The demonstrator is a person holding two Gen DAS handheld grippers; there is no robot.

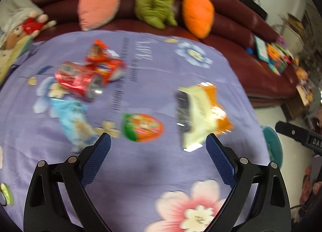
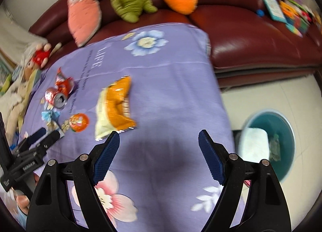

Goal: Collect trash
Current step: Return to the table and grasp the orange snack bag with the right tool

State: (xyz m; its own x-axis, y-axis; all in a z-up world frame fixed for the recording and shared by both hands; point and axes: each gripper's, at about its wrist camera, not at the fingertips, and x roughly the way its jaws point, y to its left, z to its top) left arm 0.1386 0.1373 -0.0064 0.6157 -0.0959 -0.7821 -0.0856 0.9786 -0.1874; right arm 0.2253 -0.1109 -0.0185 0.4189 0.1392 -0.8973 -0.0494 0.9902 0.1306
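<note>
Purple floral cloth (image 1: 153, 95) under both claws, trash scattered ahead.
Left gripper (image 1: 158, 143) and right gripper (image 2: 159, 135) gape empty; orange snack bag (image 2: 116, 107) lies just beyond.

Can (image 1: 79, 80), wrappers on cloth (image 1: 153, 163), far left; snack bag (image 1: 201, 115) right of them. Sofa (image 1: 241, 37) behind. Bin (image 2: 281, 143) right, on floor.
</note>
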